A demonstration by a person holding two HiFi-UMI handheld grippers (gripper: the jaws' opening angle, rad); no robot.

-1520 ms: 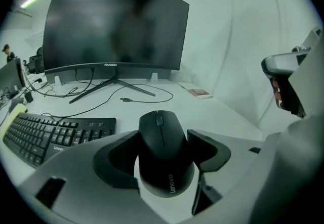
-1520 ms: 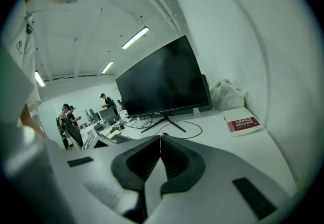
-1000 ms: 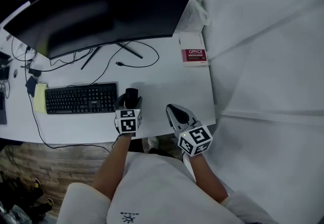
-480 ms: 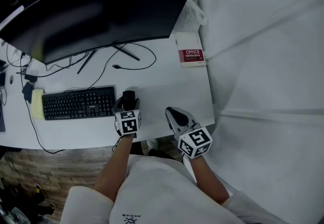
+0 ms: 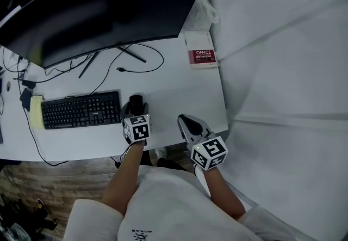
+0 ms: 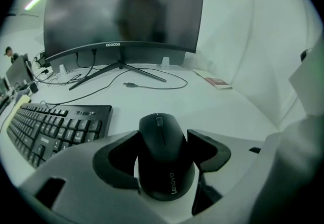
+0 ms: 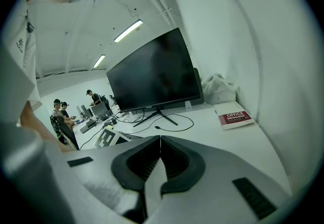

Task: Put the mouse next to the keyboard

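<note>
A black mouse (image 5: 136, 103) (image 6: 164, 152) sits on the white desk (image 5: 174, 93), just right of the black keyboard (image 5: 81, 109) (image 6: 50, 127). My left gripper (image 5: 136, 108) (image 6: 163, 137) reaches over the desk's front edge and is shut on the mouse, one jaw against each of its sides. My right gripper (image 5: 185, 121) (image 7: 160, 139) hovers near the front edge, to the right of the mouse. It is shut, with its jaw tips meeting and nothing between them.
A wide curved monitor (image 5: 109, 6) stands at the back, with a loose cable (image 5: 141, 66) trailing from its stand. A red and white book (image 5: 199, 56) and a crumpled plastic bag (image 5: 204, 8) lie at the back right. A yellow pad (image 5: 36, 112) lies left of the keyboard.
Only the head view has shifted a little. The mouse, the keyboard and both grippers keep their places relative to one another.
</note>
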